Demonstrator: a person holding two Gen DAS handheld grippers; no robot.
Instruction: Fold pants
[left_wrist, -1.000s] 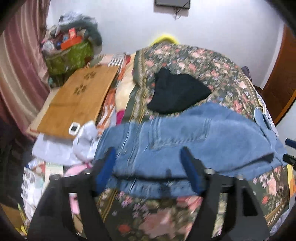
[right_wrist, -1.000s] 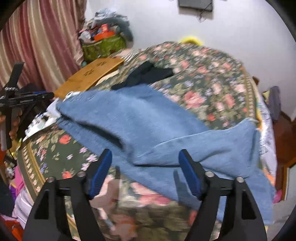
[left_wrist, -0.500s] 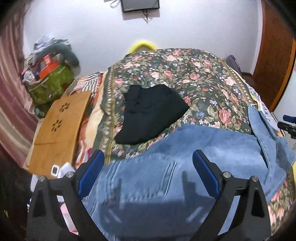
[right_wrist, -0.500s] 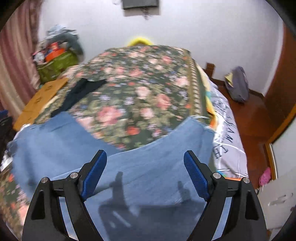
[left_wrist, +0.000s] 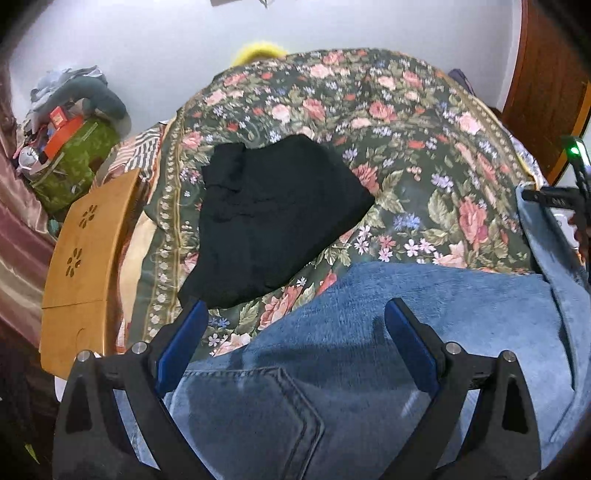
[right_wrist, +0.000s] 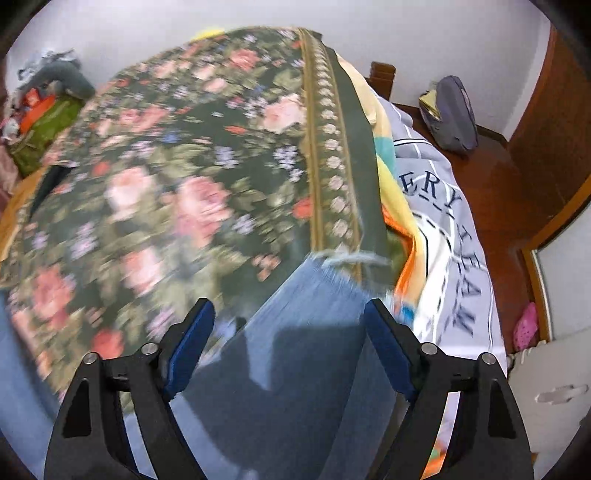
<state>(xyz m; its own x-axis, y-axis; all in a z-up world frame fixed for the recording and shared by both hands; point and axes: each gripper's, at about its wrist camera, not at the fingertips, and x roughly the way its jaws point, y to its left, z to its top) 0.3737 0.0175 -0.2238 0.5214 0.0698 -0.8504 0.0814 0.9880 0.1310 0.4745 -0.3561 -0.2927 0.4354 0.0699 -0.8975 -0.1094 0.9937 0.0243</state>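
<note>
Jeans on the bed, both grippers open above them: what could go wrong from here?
1. The jeans hem lies at the floral bedspread edge; a pull could slide that leg off.
2. The left gripper hovers near the folded black garment, so a low grab might catch bedspread instead.
3. Right wrist view is motion-blurred, so the right gripper may misplace its grasp.

A white wall (left_wrist: 332, 26) stands far beyond the fingers. The bed (left_wrist: 406, 122) has a flowery cover. A wooden board (left_wrist: 85, 258) lies left, a brown door (left_wrist: 546, 92) stands right.
</note>
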